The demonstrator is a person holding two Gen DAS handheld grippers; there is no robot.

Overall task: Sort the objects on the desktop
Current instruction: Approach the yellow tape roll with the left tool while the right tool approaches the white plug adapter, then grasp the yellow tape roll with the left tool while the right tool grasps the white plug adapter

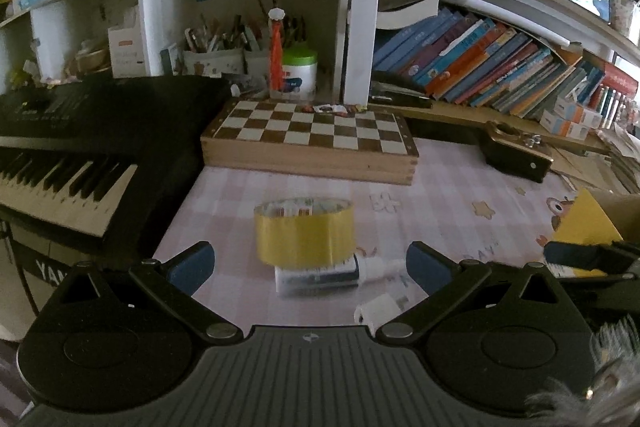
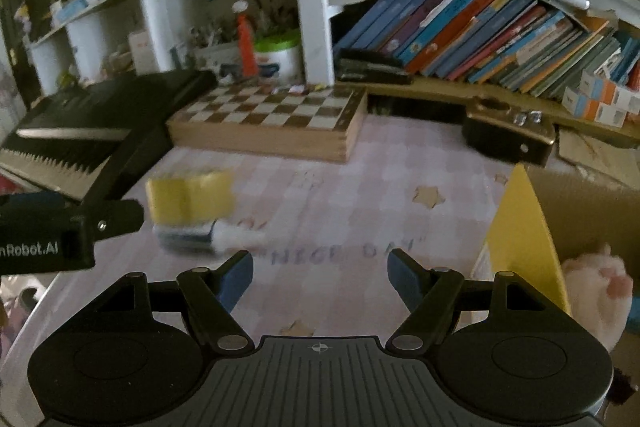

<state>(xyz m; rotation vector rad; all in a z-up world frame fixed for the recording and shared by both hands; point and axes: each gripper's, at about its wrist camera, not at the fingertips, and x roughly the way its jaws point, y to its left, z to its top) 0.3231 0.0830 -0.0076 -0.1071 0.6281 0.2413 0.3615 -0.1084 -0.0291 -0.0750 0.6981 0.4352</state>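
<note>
A yellow tape roll (image 1: 305, 231) stands on the pink checked tablecloth (image 1: 440, 195), with a blue-and-white spray bottle (image 1: 320, 275) lying just in front of it and a small white cap (image 1: 378, 311) nearby. My left gripper (image 1: 310, 267) is open and empty, its blue pads on either side of the bottle and tape. In the right wrist view the tape (image 2: 190, 195) and bottle (image 2: 200, 237) are blurred at the left. My right gripper (image 2: 320, 279) is open and empty over bare cloth. The left gripper's body (image 2: 60, 227) shows at the far left.
A wooden chessboard box (image 1: 308, 143) lies behind the tape. A black keyboard (image 1: 80, 147) fills the left. A cardboard box with a yellow flap (image 2: 524, 239) holding a plush toy (image 2: 596, 287) stands at the right. Books (image 1: 480, 63) and a dark case (image 1: 516, 151) line the back.
</note>
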